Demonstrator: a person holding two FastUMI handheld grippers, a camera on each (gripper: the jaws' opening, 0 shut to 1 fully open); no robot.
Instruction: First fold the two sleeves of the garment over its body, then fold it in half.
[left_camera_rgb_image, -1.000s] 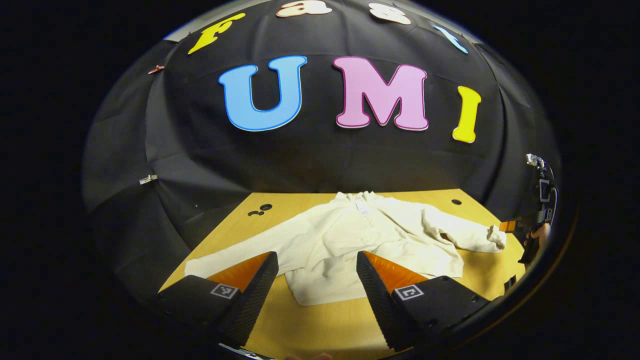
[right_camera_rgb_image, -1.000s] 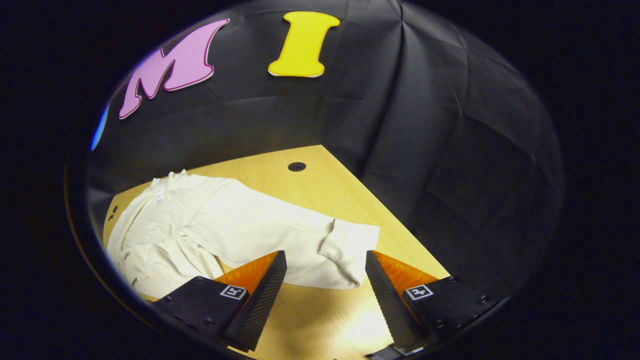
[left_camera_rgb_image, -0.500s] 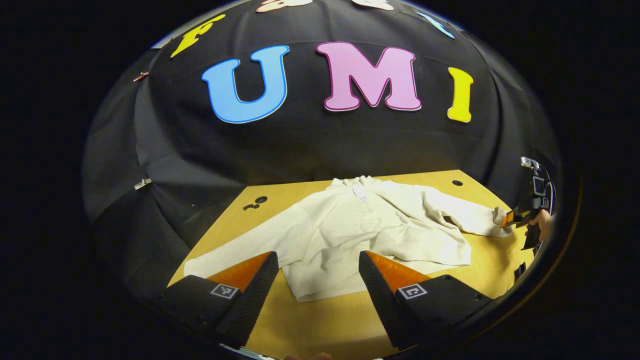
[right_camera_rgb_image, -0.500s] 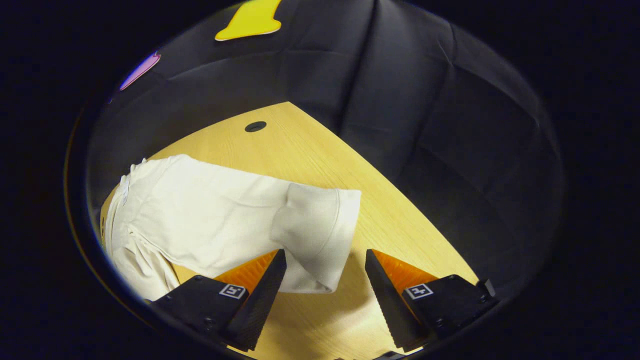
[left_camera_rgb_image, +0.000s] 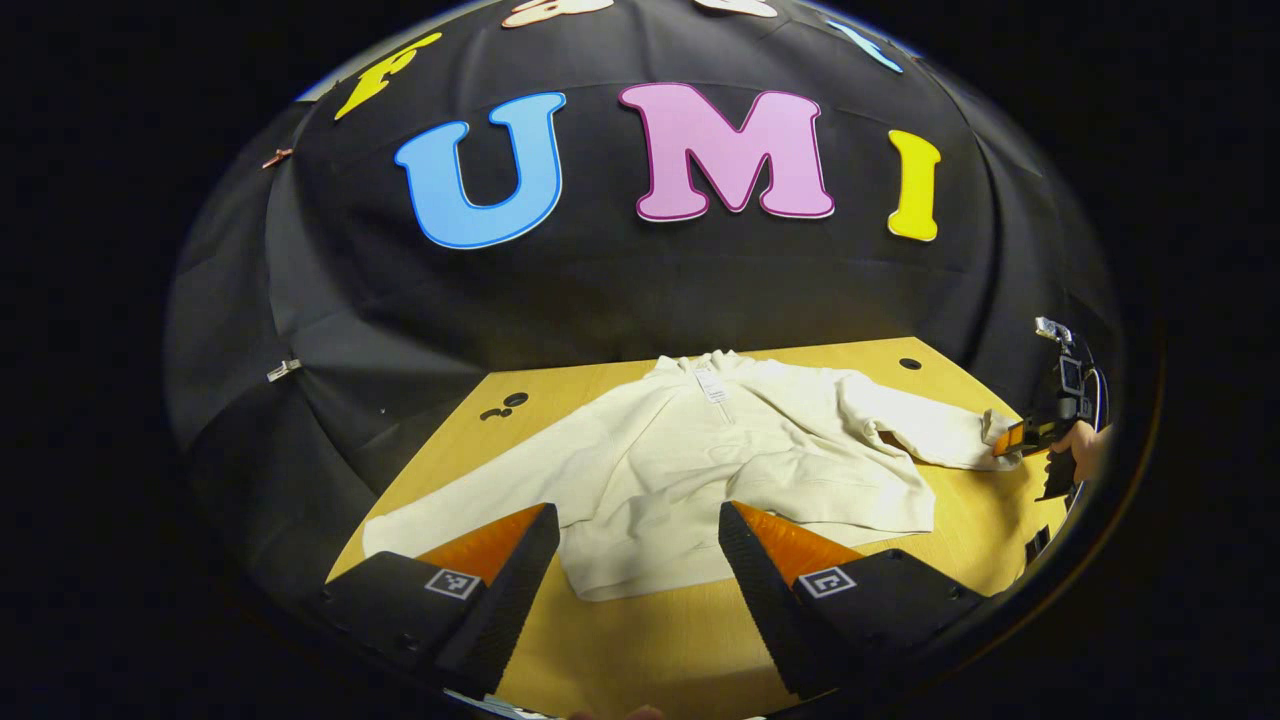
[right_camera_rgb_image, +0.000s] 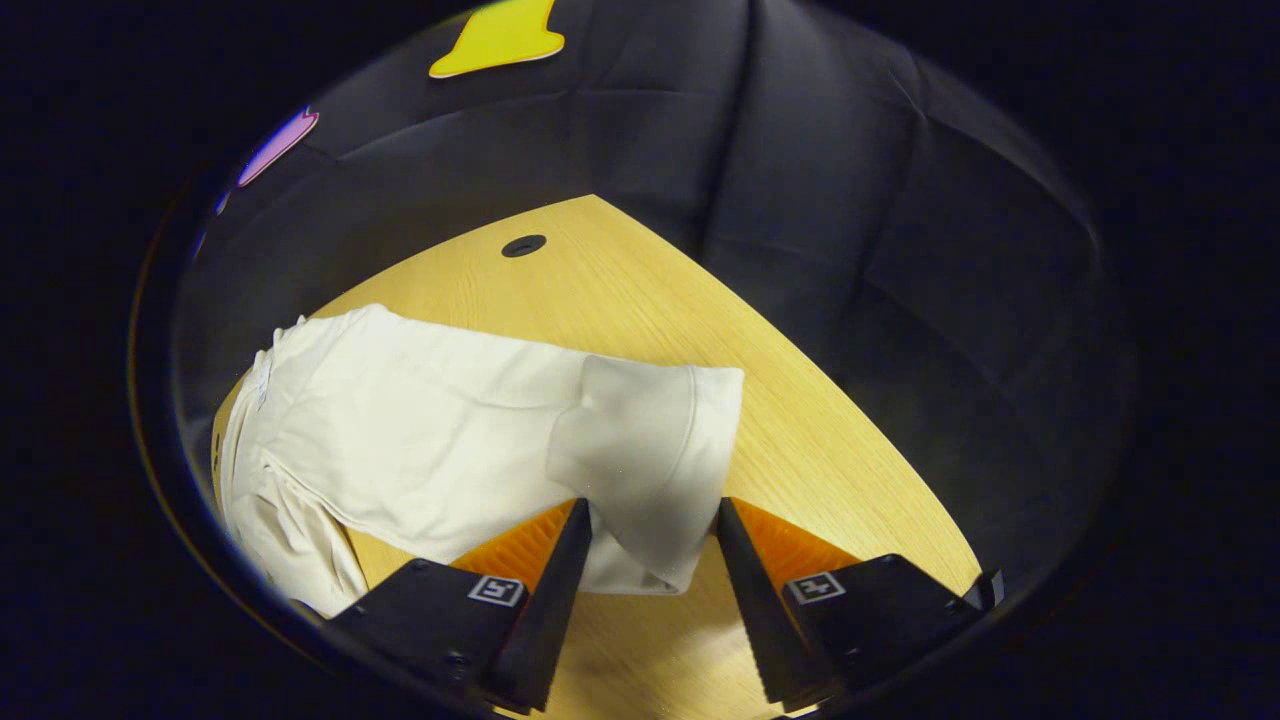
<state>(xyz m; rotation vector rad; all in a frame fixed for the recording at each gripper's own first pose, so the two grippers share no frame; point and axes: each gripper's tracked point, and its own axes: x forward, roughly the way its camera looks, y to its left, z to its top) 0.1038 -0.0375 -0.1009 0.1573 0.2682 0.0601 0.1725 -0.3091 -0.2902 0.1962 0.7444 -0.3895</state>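
On the table (right_camera_rgb_image: 800, 400), right tool (right_camera_rgb_image: 650, 560) straddles the sleeve cuff (right_camera_rgb_image: 650, 450) — not clamped.

One garment (left_camera_rgb_image: 740, 460), two grippers (left_camera_rgb_image: 635, 580)

Cream garment (left_camera_rgb_image: 700, 470), plain all over, no print, on a honey-yellow worktop (left_camera_rgb_image: 660, 650) with fine wood grain. A small white tag (left_camera_rgb_image: 712, 387) at its collar. Dark round holes (right_camera_rgb_image: 523, 245) dot the worktop beyond the garment. Behind the worktop, a black cloth wall (left_camera_rgb_image: 620, 290).
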